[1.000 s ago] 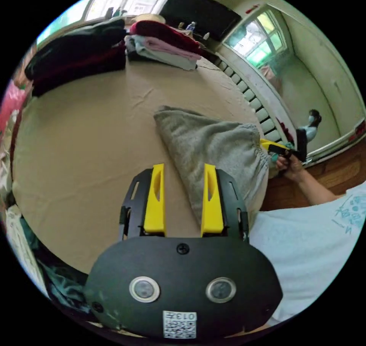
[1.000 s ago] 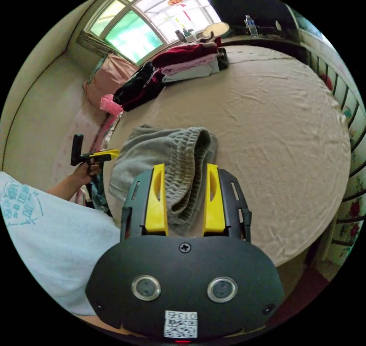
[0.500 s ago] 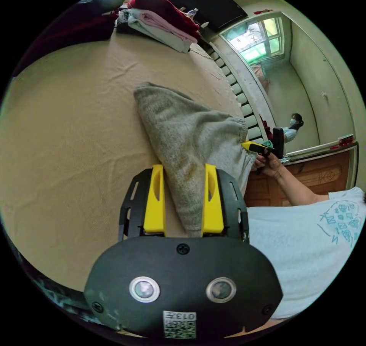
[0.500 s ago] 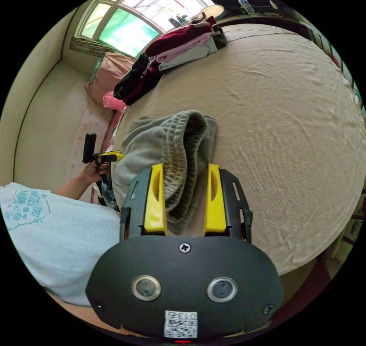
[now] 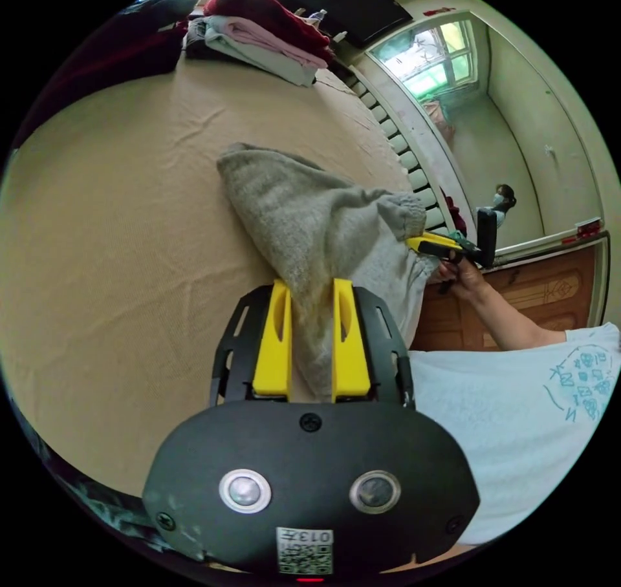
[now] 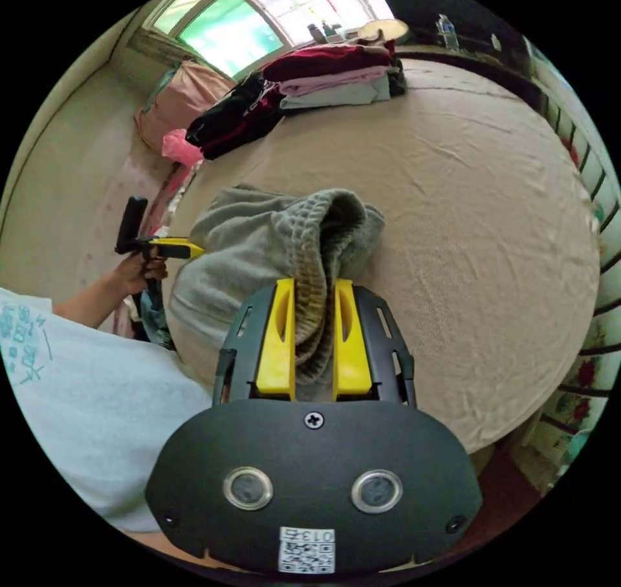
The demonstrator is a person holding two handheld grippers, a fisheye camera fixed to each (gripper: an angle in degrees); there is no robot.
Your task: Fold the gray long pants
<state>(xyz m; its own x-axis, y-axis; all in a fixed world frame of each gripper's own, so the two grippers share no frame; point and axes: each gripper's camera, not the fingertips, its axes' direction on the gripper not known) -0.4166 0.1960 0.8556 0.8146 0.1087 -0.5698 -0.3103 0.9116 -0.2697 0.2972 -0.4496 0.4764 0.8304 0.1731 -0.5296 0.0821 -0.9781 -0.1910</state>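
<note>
The gray long pants (image 5: 317, 225) lie bunched on the tan bed sheet (image 5: 129, 225) near the bed's edge. My left gripper (image 5: 312, 289) is shut on a fold of the gray cloth, which runs up between its yellow jaws. In the right gripper view the ribbed waistband of the pants (image 6: 317, 238) rises in a hump, and my right gripper (image 6: 314, 289) is shut on it. The right gripper (image 5: 430, 244) also appears in the left gripper view at the waistband's end, held by a hand (image 5: 462, 280). The left gripper (image 6: 169, 247) appears in the right gripper view at the pants' left edge.
Folded clothes in red, pink and pale colours (image 6: 336, 76) are stacked at the bed's far end, beside a dark pile (image 6: 229, 125). A barred footboard (image 5: 414, 160) borders one side of the bed. The person's pale shirt (image 5: 511, 432) is close by. A mirror (image 5: 498, 205) shows a reflection.
Both grippers have gone from open to shut on the gray pants. The waistband has bunched up higher between the right jaws.
</note>
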